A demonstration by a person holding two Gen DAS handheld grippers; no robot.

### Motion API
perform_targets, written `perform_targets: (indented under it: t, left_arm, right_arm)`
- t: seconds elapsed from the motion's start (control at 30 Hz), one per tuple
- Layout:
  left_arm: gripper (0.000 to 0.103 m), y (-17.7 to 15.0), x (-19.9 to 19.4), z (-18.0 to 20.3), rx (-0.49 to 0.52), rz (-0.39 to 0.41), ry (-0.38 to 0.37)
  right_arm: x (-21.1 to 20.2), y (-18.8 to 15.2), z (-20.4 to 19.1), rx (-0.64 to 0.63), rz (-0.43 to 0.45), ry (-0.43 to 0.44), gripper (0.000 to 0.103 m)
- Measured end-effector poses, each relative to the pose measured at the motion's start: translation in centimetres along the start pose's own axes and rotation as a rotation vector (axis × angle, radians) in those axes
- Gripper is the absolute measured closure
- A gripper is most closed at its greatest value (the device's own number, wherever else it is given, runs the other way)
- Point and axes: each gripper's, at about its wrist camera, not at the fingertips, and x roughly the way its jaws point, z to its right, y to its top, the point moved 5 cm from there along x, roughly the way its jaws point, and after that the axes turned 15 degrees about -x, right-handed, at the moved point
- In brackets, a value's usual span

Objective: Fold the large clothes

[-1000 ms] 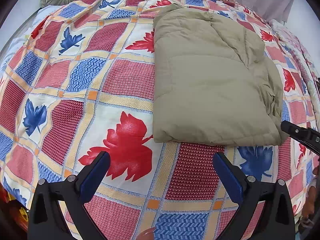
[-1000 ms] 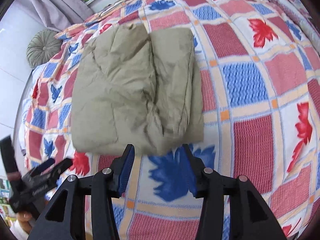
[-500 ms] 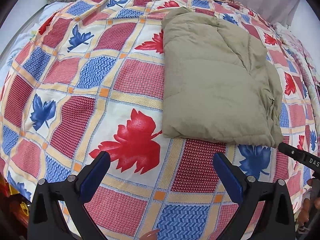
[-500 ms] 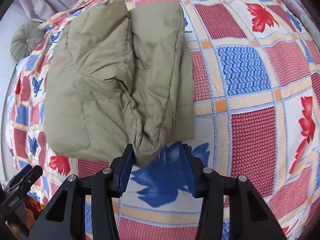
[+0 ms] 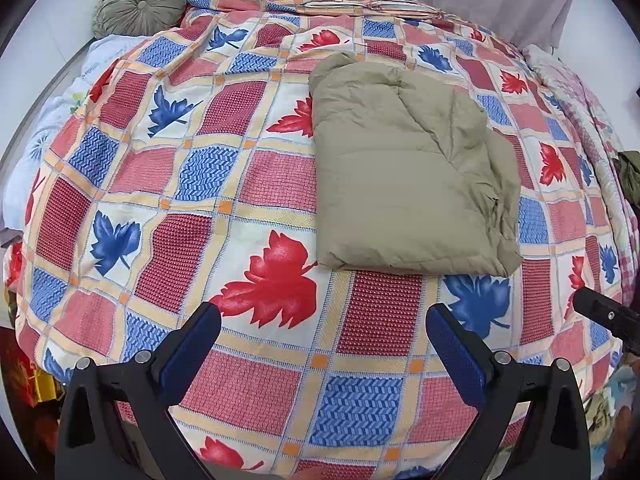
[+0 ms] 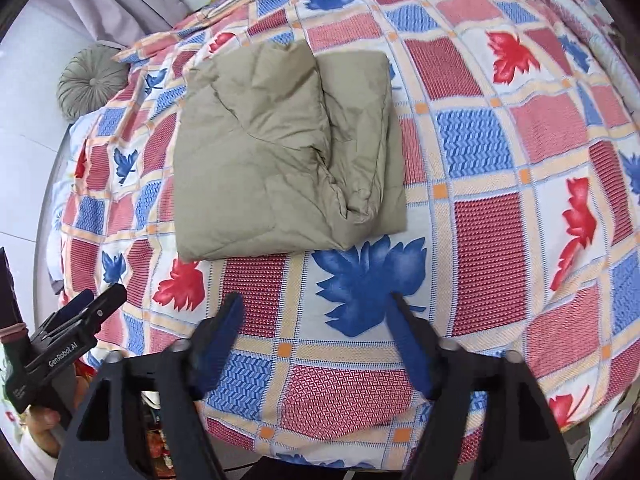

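I see the folded khaki padded jacket (image 5: 404, 176) lying flat on the bed's red-and-blue leaf-patterned quilt (image 5: 248, 184). My left gripper (image 5: 322, 338) hangs jaws spread, empty; my right gripper (image 6: 316, 316) is opening its jaws, nothing between them.

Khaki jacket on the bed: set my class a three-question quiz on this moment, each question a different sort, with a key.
1. True or false: the right hand-held gripper clamps the folded khaki jacket.
2. Which lies beyond the jacket, at the bedspread's far corner? A) round green cushion B) laundry basket C) shoe
3. Fill in: the left hand-held gripper holds ____ between its fingers.

Key: 1 false, its jaws are opening with nothing between them; 2 A, the cushion; 3 nothing.
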Motion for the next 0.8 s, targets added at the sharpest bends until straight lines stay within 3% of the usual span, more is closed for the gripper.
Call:
perform_targets:
  t: [0.13,0.23,0.47,0.8]
  left_arm:
    - [0.0,-0.2,-3.0,0.1,0.016,0.031,0.006]
    - [0.0,0.0,-5.4,0.1,0.024,0.065,0.01]
    - [0.0,1.4,-10.6,0.2,-0.016,0.143,-0.01]
    - [0.0,2.5,-15.3,1.8,-0.003,0.214,-0.011]
  right_arm:
    - [-3.0,0.6,-1.4,-0.043,0.028,-0.026,0.02]
    - [-5.4,1.0,-2.3,-0.069,0.067,-0.059,0.0]
    - [-10.2,2.0,-3.7,-0.091,0.127,-0.074,0.0]
    - [-15.2,3.5,-5.5,-0.128,0.201,-0.175,0.0]
